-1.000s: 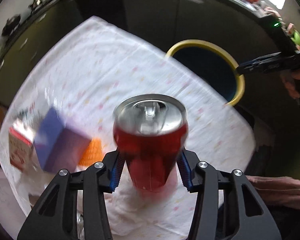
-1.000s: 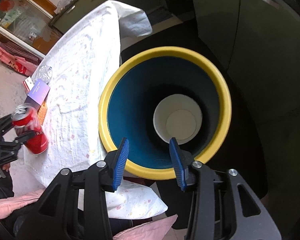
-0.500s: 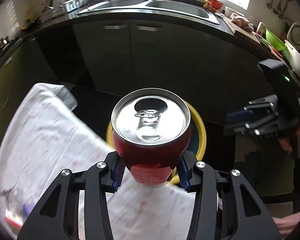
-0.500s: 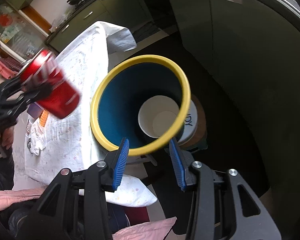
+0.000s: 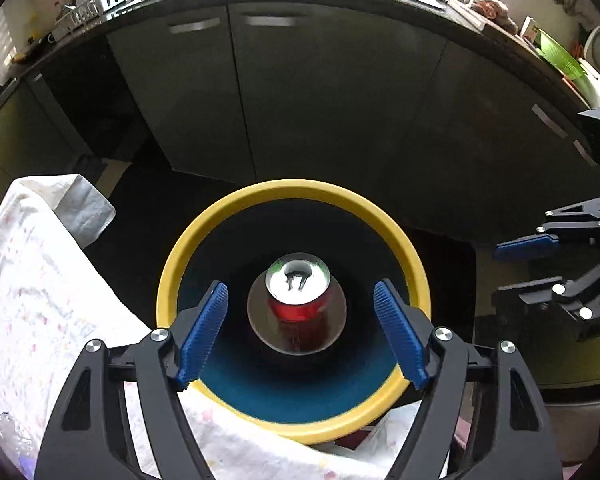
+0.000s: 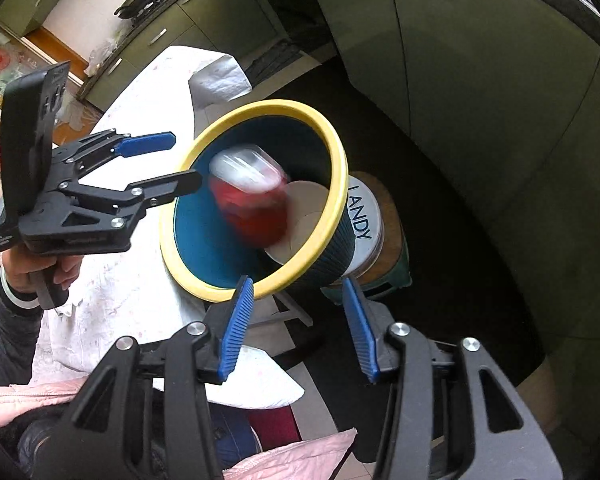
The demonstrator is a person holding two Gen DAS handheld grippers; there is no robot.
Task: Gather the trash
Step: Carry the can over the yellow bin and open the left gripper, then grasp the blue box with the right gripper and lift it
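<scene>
A red soda can [image 5: 298, 296] is inside the blue trash bin with the yellow rim [image 5: 168, 280], falling toward its white bottom. In the right wrist view the can [image 6: 252, 200] is blurred, inside the bin's mouth [image 6: 342, 184]. My left gripper [image 5: 300, 330] is open and empty, right above the bin's mouth; it also shows in the right wrist view [image 6: 176, 162]. My right gripper [image 6: 296, 324] is open and empty, just at the near side of the bin's rim; it shows at the right of the left wrist view [image 5: 512, 268].
A table with a white patterned cloth [image 5: 40, 300] stands left of the bin, touching it. Dark kitchen cabinets [image 5: 320, 100] stand behind. The bin sits on a white tin [image 6: 362, 220] on a stool. Crumpled plastic [image 5: 8, 432] lies at the cloth's lower left.
My left gripper carried the can from over the table to above the bin, then opened. The can dropped into the bin. My right gripper backed away from the bin a little.
</scene>
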